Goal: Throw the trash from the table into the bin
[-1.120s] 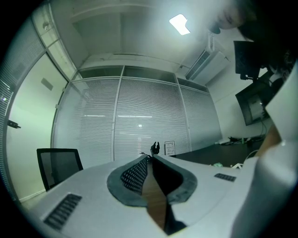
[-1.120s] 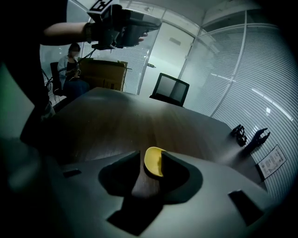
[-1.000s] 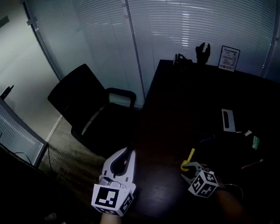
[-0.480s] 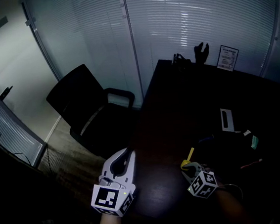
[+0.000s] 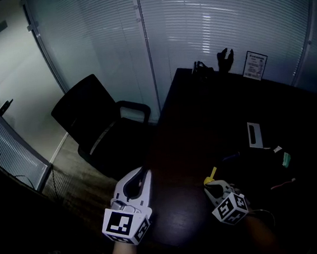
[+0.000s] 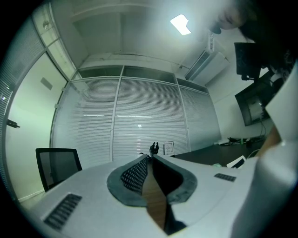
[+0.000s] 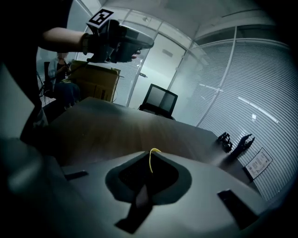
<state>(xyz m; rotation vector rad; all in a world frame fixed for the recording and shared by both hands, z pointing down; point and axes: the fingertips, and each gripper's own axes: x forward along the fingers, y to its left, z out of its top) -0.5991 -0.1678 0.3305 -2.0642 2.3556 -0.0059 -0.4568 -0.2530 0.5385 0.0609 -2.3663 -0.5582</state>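
Over the dark desk (image 5: 214, 118), at 5 o'clock, our right tool (image 5: 211, 185), jaws just closed, pinches one end of the yellow strip (image 5: 211, 175). We judge it light and floppy; our left tool (image 5: 143, 177) is closed, empty.

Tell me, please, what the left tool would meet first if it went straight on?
Probably the dark hand-shaped figure at the far end of the desk, then the blinds behind; depth is unclear.
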